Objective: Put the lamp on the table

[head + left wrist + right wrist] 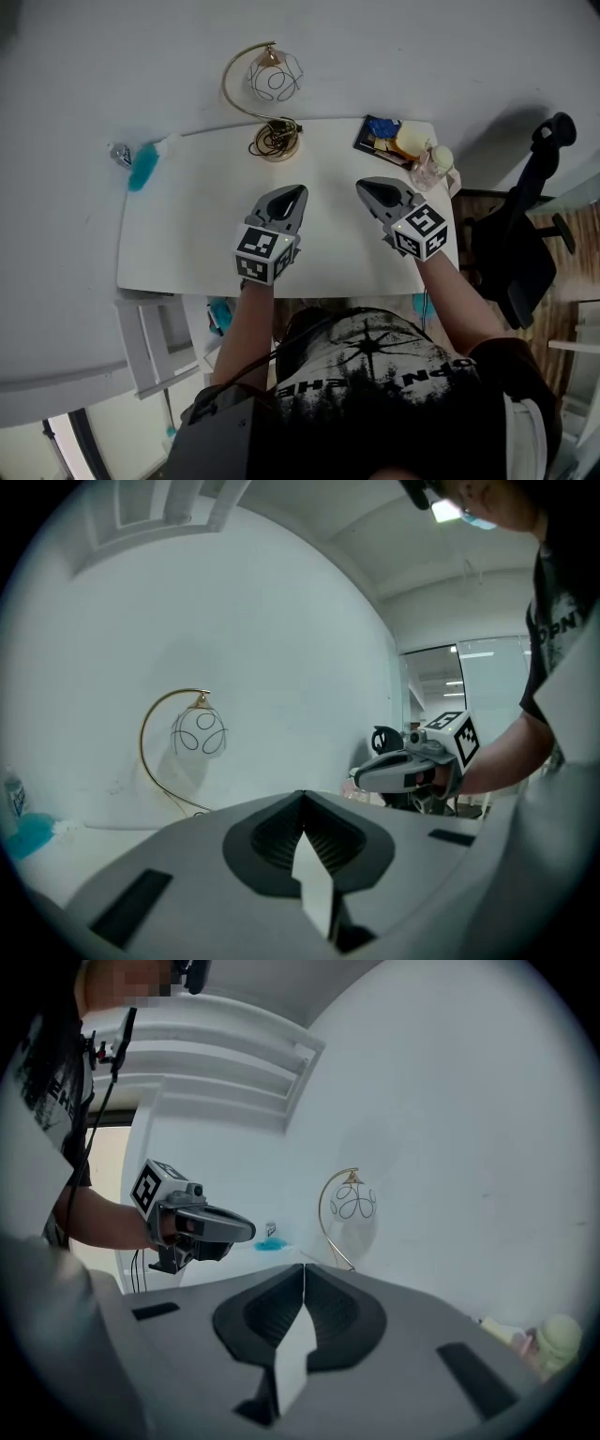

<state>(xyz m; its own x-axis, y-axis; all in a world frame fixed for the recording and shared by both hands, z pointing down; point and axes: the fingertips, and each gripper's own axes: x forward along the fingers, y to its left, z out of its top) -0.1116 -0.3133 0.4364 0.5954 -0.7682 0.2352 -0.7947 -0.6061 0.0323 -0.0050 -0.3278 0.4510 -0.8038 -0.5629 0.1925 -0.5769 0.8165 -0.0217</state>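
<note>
A gold arched wire-globe lamp (pixel 277 141) stands on the white table's (pixel 187 216) far edge, as the task wants; left gripper (pixel 292 195) and right gripper (pixel 373 190) hover over the table, jaws pressed together, empty.

White table (pixel 187 220), gold lamp (pixel 277 142) at far edge, teal bottle (pixel 142 167) left corner, small items (pixel 412 145) right corner
</note>
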